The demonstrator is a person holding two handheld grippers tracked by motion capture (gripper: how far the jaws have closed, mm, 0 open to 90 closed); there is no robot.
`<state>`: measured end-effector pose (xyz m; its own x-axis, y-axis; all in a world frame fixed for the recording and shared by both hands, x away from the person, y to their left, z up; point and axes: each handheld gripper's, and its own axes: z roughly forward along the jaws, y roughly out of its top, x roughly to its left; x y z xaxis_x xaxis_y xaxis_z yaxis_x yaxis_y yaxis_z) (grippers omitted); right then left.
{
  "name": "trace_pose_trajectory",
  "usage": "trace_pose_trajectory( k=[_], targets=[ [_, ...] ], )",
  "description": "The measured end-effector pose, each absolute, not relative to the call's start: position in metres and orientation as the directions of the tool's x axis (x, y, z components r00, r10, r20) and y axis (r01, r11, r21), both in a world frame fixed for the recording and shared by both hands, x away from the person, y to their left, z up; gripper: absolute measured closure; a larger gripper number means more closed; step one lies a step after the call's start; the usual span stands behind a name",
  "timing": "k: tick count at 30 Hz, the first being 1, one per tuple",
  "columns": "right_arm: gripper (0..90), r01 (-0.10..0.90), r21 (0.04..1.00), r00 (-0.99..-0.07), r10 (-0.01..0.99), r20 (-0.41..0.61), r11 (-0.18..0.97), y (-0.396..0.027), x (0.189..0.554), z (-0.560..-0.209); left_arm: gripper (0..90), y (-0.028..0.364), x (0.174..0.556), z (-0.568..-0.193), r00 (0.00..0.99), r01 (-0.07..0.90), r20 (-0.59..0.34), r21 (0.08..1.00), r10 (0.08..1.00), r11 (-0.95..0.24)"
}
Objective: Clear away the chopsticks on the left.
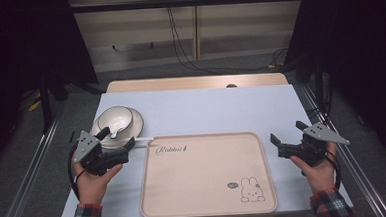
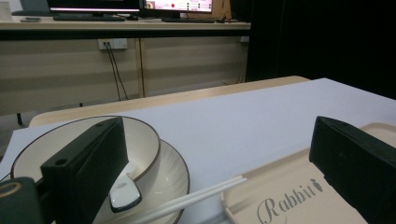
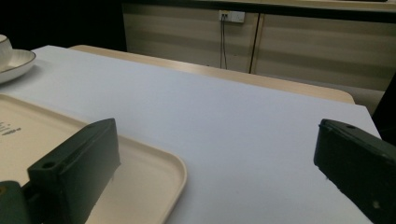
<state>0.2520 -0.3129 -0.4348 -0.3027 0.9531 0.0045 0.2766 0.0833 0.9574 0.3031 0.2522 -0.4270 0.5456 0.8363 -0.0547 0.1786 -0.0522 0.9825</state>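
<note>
**Operator:** Starting with the big pieces. I've got the white-topped desk (image 1: 201,108), and near its front edge, about the middle, a beige rectangular plastic tray with a rabbit drawing (image 1: 207,174). It's bare.

**Spotter:** And the dishes?

**Operator:** Toward the desk's left edge, just off the tray's far-left corner: a cream ceramic bowl with a dark rim (image 1: 112,120) sitting on a matching cream plate (image 1: 135,122). A white ceramic spoon (image 2: 124,192) lies in the bowl. A pair of white chopsticks (image 2: 194,198) rests with one end on the plate's rim and the tips reaching toward the tray's far-left corner.

**Spotter:** Which claw is closer?

**Operator:** My left gripper (image 1: 116,142), clearly. It sits at the plate's near edge, almost over it, jaws spread wide with nothing between them. The bowl lies just ahead of it and slightly left; the chopsticks run crosswise, roughly along the desk's front edge, pointing right.

**Spotter:** The other one?

**Operator:** The right gripper (image 1: 283,140) hangs by the tray's right edge, well apart from the dishes, jaws likewise wide and empty. I'd judge the left takes this, and it should turn to cross the chopsticks' length.
</note>
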Motion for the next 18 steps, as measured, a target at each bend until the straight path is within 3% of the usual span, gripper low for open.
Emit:
trace_pose_trajectory(
  k=[13,18],
  targets=[
    [1.7,0.253,0.964,-0.331,0.944,0.006,0.083,-0.3089,0.2518,-0.4331,1.9,0.2521,0.3029,-0.4306,0.582,0.24,-0.049,0.964,0.812,-0.114],
    [1.5,0.258,0.962,-0.334,0.942,-0.001,0.093,-0.3103,0.2507,-0.4333,0.2,0.2485,0.3043,-0.4288,0.593,0.251,-0.089,0.965,0.8,-0.078]
  ],
)
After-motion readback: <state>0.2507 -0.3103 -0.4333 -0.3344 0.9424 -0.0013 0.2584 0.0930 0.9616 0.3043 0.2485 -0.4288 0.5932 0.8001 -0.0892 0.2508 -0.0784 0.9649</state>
